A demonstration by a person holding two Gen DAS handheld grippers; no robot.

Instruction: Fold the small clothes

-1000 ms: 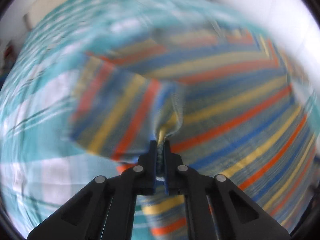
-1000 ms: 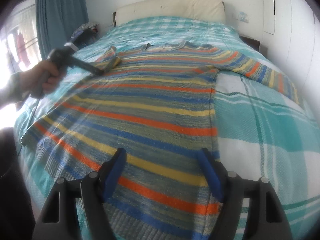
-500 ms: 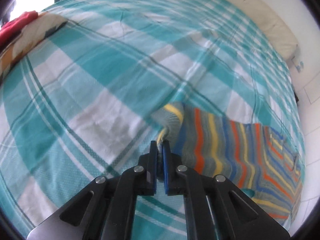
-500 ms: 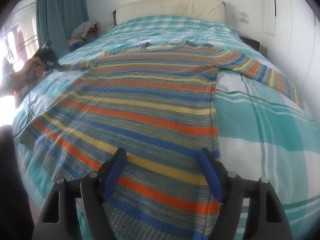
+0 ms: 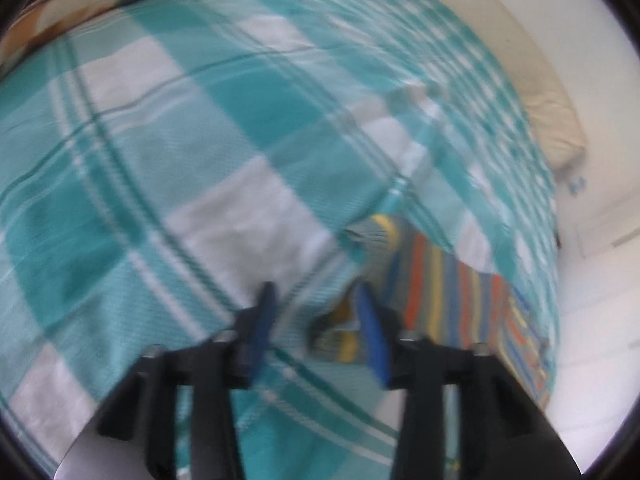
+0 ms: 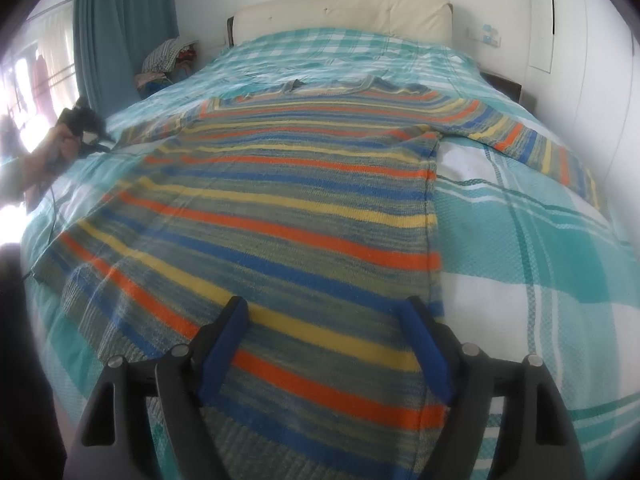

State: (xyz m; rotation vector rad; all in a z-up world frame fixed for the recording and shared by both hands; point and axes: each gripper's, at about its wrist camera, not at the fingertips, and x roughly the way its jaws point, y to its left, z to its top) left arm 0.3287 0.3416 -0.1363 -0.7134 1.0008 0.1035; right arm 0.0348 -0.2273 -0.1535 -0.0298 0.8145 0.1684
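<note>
A striped knit sweater (image 6: 288, 208) lies spread flat on the teal checked bedspread (image 6: 540, 264). Both its sleeves are stretched out sideways. My right gripper (image 6: 324, 312) hovers over the sweater's hem; its jaws are opening and pinch nothing. At the far left of the right wrist view, a hand holds my left gripper (image 6: 86, 128) at the end of the left sleeve (image 6: 152, 132). In the blurred left wrist view my left gripper (image 5: 314, 292) is opening. The sleeve cuff (image 5: 376, 232) lies loose on the bedspread by the right fingertip (image 5: 362, 296), and neither pad presses it.
A cream headboard (image 6: 340, 12) and a white wall close off the far end of the bed. A teal curtain (image 6: 120, 20) and a pile of clothes (image 6: 168, 60) stand at the back left. The bed's left edge runs just past the left hand.
My left gripper carried the sleeve cuff outward across the bed until the sleeve lay straight, then opened and let go of it. The right gripper stayed in place and its jaws widened slightly.
</note>
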